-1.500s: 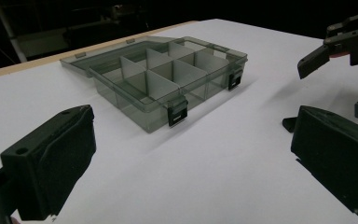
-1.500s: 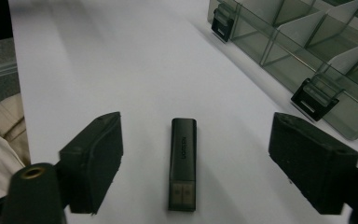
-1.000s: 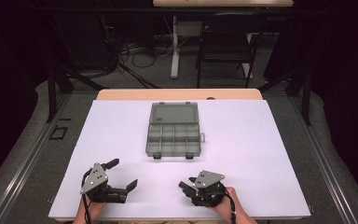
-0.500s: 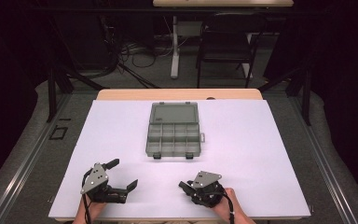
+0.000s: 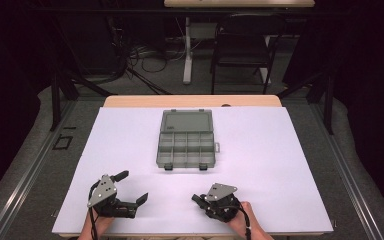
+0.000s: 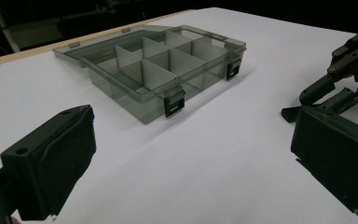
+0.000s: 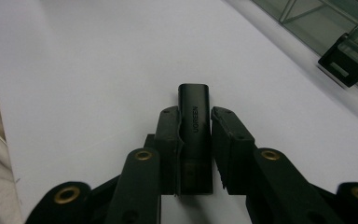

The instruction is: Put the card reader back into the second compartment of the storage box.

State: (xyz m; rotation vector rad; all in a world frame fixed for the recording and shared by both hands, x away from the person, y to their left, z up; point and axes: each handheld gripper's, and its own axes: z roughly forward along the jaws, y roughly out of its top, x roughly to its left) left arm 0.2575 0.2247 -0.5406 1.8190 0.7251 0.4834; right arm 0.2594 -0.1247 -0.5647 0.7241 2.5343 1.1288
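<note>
White table top (image 5: 290, 165), dark room. Right gripper (image 7: 196, 126) just squeezed shut on small black stick (image 7: 194, 116); left gripper (image 5: 130, 192) wide open, holding nothing. Lift slowly, carry level to open box (image 5: 186, 146).

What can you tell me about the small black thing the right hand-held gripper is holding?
The small black adapter is a slim, matte, plastic-looking block with rounded corners and UGREEN printed along its top face. It lies lengthwise between the jaws of the right hand-held gripper, whose pads have just closed on its two long sides. Its far end juts past the jaws, low over the white table cover.
</note>
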